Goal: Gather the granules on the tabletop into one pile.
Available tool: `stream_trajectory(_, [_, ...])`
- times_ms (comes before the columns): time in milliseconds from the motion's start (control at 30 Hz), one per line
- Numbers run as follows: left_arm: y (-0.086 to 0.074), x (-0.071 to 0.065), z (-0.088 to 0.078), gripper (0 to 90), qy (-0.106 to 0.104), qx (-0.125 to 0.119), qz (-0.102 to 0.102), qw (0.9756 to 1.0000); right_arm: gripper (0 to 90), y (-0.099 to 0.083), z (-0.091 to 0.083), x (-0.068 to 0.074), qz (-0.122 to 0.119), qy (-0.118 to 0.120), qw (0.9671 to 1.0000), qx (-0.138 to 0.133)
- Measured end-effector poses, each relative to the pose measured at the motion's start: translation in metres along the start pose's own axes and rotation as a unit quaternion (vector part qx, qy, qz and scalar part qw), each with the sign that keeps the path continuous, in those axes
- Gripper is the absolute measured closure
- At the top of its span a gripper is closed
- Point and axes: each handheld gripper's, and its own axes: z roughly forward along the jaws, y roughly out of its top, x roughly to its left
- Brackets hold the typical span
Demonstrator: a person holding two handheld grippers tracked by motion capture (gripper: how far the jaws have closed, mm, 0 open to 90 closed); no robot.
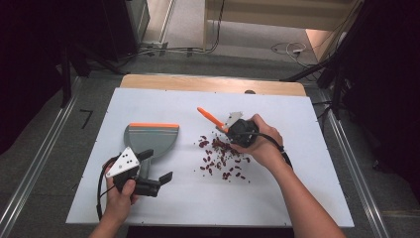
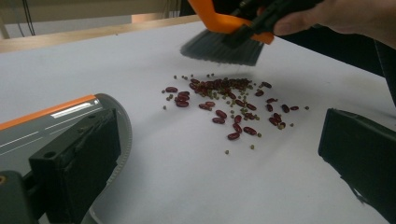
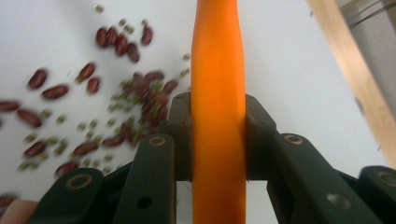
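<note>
Clamping the smooth orange brush handle (image 3: pixel 218 116) in the right gripper (image 3: pixel 218 140), grey bristles over glossy red beans (image 2: pixel 229 100); left gripper (image 1: pixel 148 181) gaping wide beside the dustpan (image 1: pixel 151 136), gripping nothing

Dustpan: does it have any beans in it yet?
Empty: the dustpan looks bare, and the beans lie scattered on the table.

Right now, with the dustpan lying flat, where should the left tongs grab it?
Probably its narrow grey rear end, coming from the person's side. The dustpan tapers toward the open left tongs, while its wide orange lip points away and must stay free to take the beans. Closing over the thin rear rim looks easiest.
</note>
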Motion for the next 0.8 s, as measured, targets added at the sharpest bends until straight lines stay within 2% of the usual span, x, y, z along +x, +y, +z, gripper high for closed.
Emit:
stream_trajectory(67, [0.000,0.000,0.000,0.0,-0.001,0.001,0.001,1.0000,68.6,0.011,0.007,-0.003,-0.015,-0.003,0.9999,-0.001])
stream_trajectory(100, [0.000,0.000,0.000,0.0,-0.001,0.001,0.002,1.0000,68.7,0.017,0.011,-0.004,-0.023,-0.013,0.9997,0.000])
stream_trajectory(133, [0.000,0.000,0.000,0.0,-0.001,0.001,0.002,1.0000,68.7,0.028,0.020,-0.005,-0.048,-0.020,0.9987,0.000])
stream_trajectory(167, [0.000,0.000,-0.001,0.0,-0.001,0.002,0.002,1.0000,68.7,0.028,0.020,-0.005,-0.048,-0.020,0.9987,0.000])
stream_trajectory(233, [-0.001,0.002,-0.001,0.0,0.000,0.001,0.000,1.0000,68.6,0.036,0.030,-0.006,-0.096,-0.036,0.9947,-0.002])
stream_trajectory(333, [-0.001,0.003,-0.002,0.0,-0.001,-0.002,-0.003,1.0000,68.6,0.044,0.046,-0.004,-0.117,-0.050,0.9918,0.016])
stream_trajectory(367, [-0.001,0.003,-0.002,0.0,0.000,-0.002,-0.003,1.0000,68.6,0.045,0.052,-0.002,-0.117,-0.046,0.9919,0.017])
stream_trajectory(433, [-0.001,0.003,-0.003,0.0,0.001,-0.001,-0.003,1.0000,68.5,0.044,0.059,0.003,-0.117,-0.020,0.9925,0.028])
stream_trajectory(467, [-0.001,0.004,-0.004,0.0,0.001,0.000,-0.002,1.0000,68.4,0.044,0.060,0.006,-0.119,-0.015,0.9925,0.024])
stream_trajectory(500, [-0.001,0.004,-0.004,0.0,0.001,0.000,-0.002,1.0000,68.2,0.044,0.060,0.010,-0.123,-0.018,0.9918,0.031])
stream_trajectory(533, [-0.002,0.004,-0.003,0.0,0.001,0.000,-0.003,1.0000,67.9,0.043,0.060,0.013,-0.124,-0.012,0.9915,0.037])
stream_trajectory(633, [-0.002,0.004,-0.002,0.0,0.000,0.000,-0.006,1.0000,67.7,0.038,0.058,0.021,-0.142,-0.001,0.9890,0.041])
stream_trajectory(667, [-0.002,0.004,-0.002,0.0,0.000,0.001,-0.005,1.0000,67.7,0.035,0.052,0.023,-0.135,0.015,0.9900,0.036])
stream_trajectory(700, [-0.002,0.004,-0.002,0.0,0.001,0.002,-0.004,1.0000,67.7,0.035,0.052,0.023,-0.135,0.015,0.9900,0.036])
stream_trajectory(733, [-0.002,0.003,-0.002,0.0,0.001,-0.001,-0.003,1.0000,67.7,0.030,0.046,0.026,-0.132,0.031,0.9902,0.031])
stream_trajectory(800, [-0.001,0.002,-0.002,0.0,0.001,0.001,-0.002,1.0000,67.6,0.028,0.043,0.028,-0.133,0.039,0.9899,0.030])
